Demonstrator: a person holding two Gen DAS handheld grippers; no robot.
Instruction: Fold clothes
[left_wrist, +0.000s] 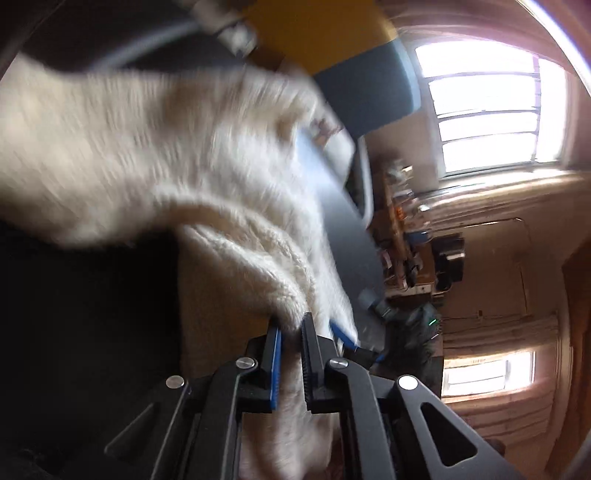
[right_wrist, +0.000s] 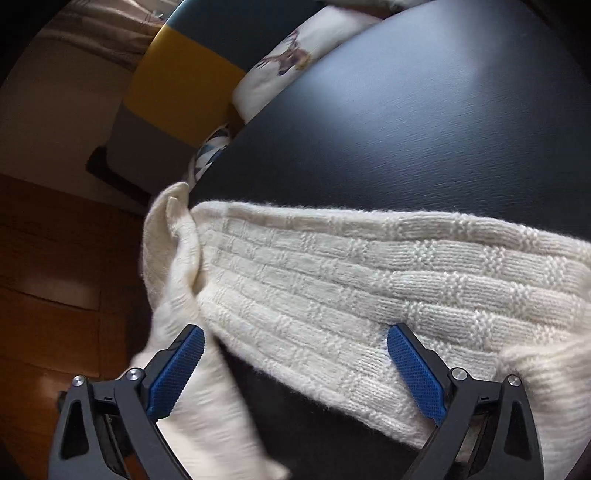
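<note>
A cream knitted sweater (right_wrist: 369, 266) lies across the near part of a dark round table (right_wrist: 406, 129), and one end hangs over the table's left edge. My right gripper (right_wrist: 295, 332) hovers just above it, open wide, with its blue pads (right_wrist: 177, 373) on either side of the knit and nothing clamped. In the left wrist view, my left gripper (left_wrist: 291, 323) is shut on a bunched fold of the sweater (left_wrist: 166, 147). The cloth is lifted and blurred, and stretches away to the upper left. The camera is tilted sideways.
A yellow and grey cushioned seat (right_wrist: 184, 81) and a patterned pillow (right_wrist: 288, 59) sit beyond the table's far left edge. Wooden floor (right_wrist: 55, 258) lies to the left. Bright windows (left_wrist: 487, 107) and a cluttered shelf (left_wrist: 406, 240) show in the room behind.
</note>
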